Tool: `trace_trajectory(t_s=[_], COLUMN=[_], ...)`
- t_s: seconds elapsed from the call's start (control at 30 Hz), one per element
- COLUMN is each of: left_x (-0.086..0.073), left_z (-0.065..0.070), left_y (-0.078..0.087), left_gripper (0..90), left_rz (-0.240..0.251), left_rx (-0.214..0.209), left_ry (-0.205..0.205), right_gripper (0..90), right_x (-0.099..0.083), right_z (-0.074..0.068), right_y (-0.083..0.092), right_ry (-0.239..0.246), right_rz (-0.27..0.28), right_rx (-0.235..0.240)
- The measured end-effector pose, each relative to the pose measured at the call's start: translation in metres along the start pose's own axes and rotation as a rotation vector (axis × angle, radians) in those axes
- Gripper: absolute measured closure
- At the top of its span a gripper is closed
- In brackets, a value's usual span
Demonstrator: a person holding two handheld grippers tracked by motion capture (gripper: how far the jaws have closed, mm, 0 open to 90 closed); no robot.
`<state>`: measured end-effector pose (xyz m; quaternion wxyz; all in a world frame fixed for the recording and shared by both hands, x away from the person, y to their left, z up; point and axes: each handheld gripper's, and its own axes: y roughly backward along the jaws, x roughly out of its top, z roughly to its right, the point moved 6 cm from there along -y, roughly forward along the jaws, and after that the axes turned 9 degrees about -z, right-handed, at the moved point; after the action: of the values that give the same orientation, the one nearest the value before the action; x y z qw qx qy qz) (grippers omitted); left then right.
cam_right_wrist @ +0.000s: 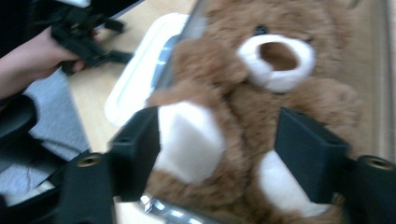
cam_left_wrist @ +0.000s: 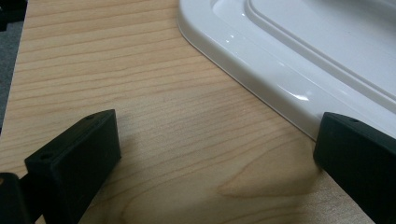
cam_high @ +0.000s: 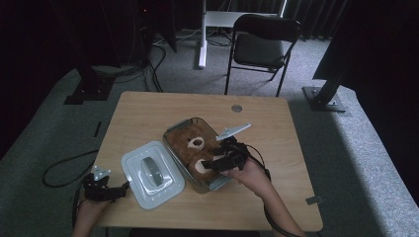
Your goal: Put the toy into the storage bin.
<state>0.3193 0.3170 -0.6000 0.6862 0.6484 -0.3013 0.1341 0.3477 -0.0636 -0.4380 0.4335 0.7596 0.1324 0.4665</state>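
Note:
A brown teddy bear (cam_high: 196, 150) with a white muzzle and white foot pads lies in a clear container (cam_high: 170, 134) at the table's middle. My right gripper (cam_high: 216, 163) reaches into the container at the bear's feet. In the right gripper view it (cam_right_wrist: 219, 140) is open, its jaws on either side of the teddy bear's (cam_right_wrist: 261, 93) lower body, the left jaw against a white foot pad. The container's white lid (cam_high: 152, 173) with a grey handle lies flat to the left. My left gripper (cam_high: 123, 188) is open just off the lid's near-left edge, low over the wood (cam_left_wrist: 215, 135), beside the lid (cam_left_wrist: 280, 56).
The wooden table (cam_high: 148, 111) has a small grey round cap (cam_high: 236, 108) near its far edge. A black folding chair (cam_high: 264, 47) stands behind the table. A cable (cam_high: 64, 168) loops on the carpet at the left. Dark stand bases flank the table.

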Motion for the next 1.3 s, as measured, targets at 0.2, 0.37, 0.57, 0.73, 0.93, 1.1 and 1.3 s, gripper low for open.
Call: trace_trajectory(t_s=[0.2,0.37,0.57,0.73,0.93,1.1,1.3], left_x=[0.0,0.0,0.0,0.0,0.0,0.0,0.0], left_z=[0.0,0.0,0.0,0.0,0.0,0.0,0.0], left_y=[0.0,0.0,0.0,0.0,0.0,0.0,0.0], left_gripper=[1.2,1.2,1.2,1.2,1.2,1.2,1.2], left_rz=[0.0,0.0,0.0,0.002,0.0,0.001,0.001], left_rx=[0.0,0.0,0.0,0.0,0.0,0.0,0.001], left_ry=[0.0,0.0,0.0,0.002,0.0,0.001,0.0], right_gripper=[69.6,84.7,89.3,89.5,89.9,90.0,90.0], right_x=[-0.003,-0.005,-0.007,-0.006,0.005,0.016,0.013], right_z=[-0.013,-0.021,-0.022,-0.018,-0.016,-0.017,-0.018], right_y=[0.001,-0.007,-0.024,-0.04,-0.058,-0.071,-0.104], right_ry=[0.085,0.132,0.156,0.161,0.216,0.287,0.357], right_rz=[-0.005,-0.062,-0.126,-0.164,-0.291,-0.462,-0.651], right_rx=[-0.015,-0.018,-0.029,-0.034,-0.047,-0.035,-0.088])
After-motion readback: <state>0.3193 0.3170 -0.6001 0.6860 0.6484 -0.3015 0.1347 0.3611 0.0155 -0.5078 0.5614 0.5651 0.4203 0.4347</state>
